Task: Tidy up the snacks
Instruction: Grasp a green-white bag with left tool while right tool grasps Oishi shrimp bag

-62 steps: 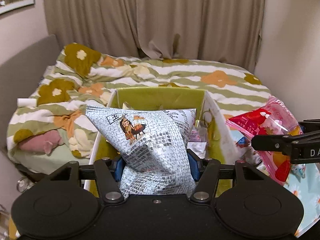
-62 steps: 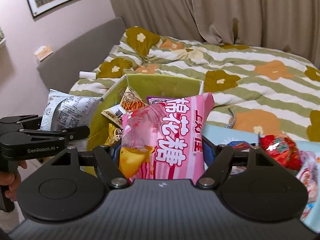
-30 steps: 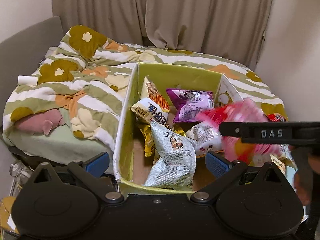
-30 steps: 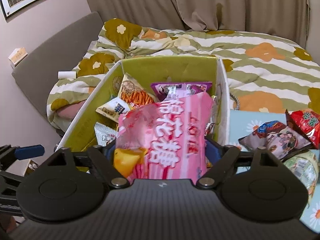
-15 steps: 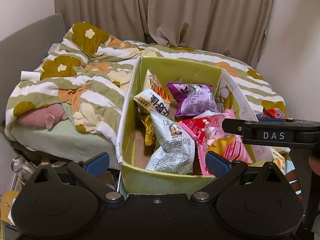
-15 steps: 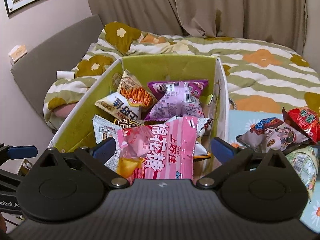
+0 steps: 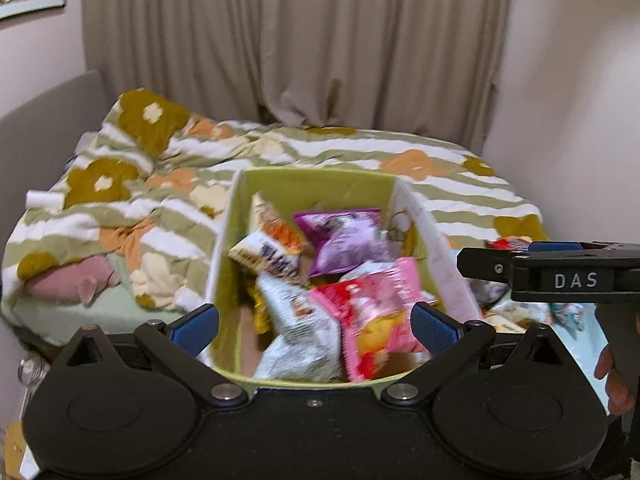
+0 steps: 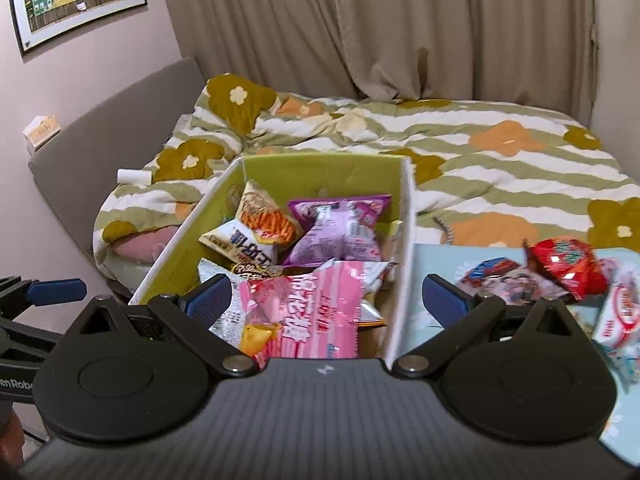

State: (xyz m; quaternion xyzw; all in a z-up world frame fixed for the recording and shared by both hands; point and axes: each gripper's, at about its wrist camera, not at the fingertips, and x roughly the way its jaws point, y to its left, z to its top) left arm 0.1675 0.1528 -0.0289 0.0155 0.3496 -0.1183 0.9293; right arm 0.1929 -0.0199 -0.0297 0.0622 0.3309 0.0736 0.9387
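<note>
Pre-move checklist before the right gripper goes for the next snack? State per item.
1. Right gripper open and holding nothing: ok.
2. Left gripper open and holding nothing: ok.
3. Pink bag released, lying inside the box: ok.
4. White bag inside the box: ok.
5. Snacks still outside, right of the box, such as the red bag on the blue mat: ok, targets remain.
6. Room left in the box for more: cannot tell; bags already pile across much of it.
</note>
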